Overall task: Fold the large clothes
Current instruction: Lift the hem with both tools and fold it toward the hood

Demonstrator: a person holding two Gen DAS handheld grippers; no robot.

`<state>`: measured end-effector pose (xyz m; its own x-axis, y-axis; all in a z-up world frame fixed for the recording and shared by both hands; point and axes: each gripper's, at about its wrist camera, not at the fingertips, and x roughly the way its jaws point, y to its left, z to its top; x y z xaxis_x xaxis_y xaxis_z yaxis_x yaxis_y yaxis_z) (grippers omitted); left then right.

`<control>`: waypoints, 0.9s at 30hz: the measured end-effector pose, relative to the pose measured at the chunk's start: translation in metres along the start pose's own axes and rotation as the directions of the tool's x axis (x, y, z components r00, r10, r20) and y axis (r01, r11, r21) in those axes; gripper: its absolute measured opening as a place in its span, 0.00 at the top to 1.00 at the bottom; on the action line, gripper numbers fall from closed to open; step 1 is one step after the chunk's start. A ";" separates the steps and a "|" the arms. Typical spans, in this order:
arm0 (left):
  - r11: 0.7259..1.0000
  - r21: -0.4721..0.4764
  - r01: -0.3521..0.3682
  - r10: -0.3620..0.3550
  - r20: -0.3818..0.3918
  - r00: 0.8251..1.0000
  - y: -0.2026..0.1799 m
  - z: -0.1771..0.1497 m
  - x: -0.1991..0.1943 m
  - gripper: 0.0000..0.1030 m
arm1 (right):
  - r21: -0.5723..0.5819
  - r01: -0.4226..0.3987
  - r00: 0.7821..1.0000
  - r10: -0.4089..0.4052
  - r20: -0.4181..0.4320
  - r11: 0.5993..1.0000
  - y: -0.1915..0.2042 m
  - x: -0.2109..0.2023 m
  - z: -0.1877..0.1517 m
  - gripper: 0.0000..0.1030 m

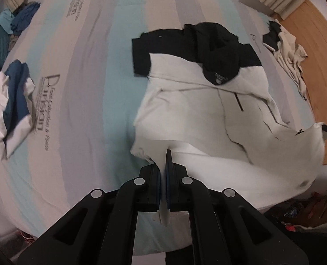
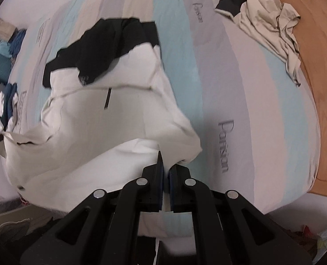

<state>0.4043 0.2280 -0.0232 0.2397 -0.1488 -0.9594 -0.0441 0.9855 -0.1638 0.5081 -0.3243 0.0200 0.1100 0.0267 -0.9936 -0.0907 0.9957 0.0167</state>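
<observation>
Left gripper (image 1: 163, 176) first: I've got its black jaws pinched tight on a fold of the white-and-black hooded jacket of smooth fabric (image 1: 196, 114), right at the lower centre of my left wrist view, with a tongue of white cloth poking out below the pads. From that pinch the jacket runs up and to the right across the frame, white body nearest me, black shoulders and hood at the upper centre, lying on the pastel-striped bed sheet with grey lettering (image 1: 86, 88). Off at the left edge sits a crumpled blue-and-white garment (image 1: 11, 101), well apart from my work.

Over to the right wrist view now: right gripper (image 2: 164, 172) is likewise clamped on the hem, lower centre, and here the jacket (image 2: 101, 121) spreads up and to the left, black hood end at the upper left. A rumpled beige-and-black garment (image 2: 269, 28) lies at the upper right, well clear.

So both grippers hold the near hem, one at each side, and the long axis runs away from me towards the hood. I judge the coming fold carries this hem along that axis, with neither hand nearer.
</observation>
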 end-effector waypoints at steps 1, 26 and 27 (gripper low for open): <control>1.000 -0.007 -0.007 0.007 -0.002 1.000 0.004 0.008 0.001 0.98 | 0.005 -0.006 1.000 0.006 0.006 1.000 -0.003 0.001 0.010 0.97; 0.999 -0.022 -0.030 0.029 -0.029 0.999 0.036 0.197 0.083 0.98 | -0.047 -0.056 0.998 0.056 0.012 0.997 -0.009 0.080 0.213 0.97; 0.999 -0.026 -0.028 0.027 -0.033 0.999 0.038 0.207 0.091 0.98 | -0.046 -0.054 0.998 0.055 0.012 0.997 -0.009 0.084 0.221 0.97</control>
<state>0.6253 0.2684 -0.0687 0.2065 -0.1247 -0.9705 -0.0764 0.9868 -0.1430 0.7367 -0.3113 -0.0386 0.1164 0.0823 -0.9898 -0.1424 0.9877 0.0654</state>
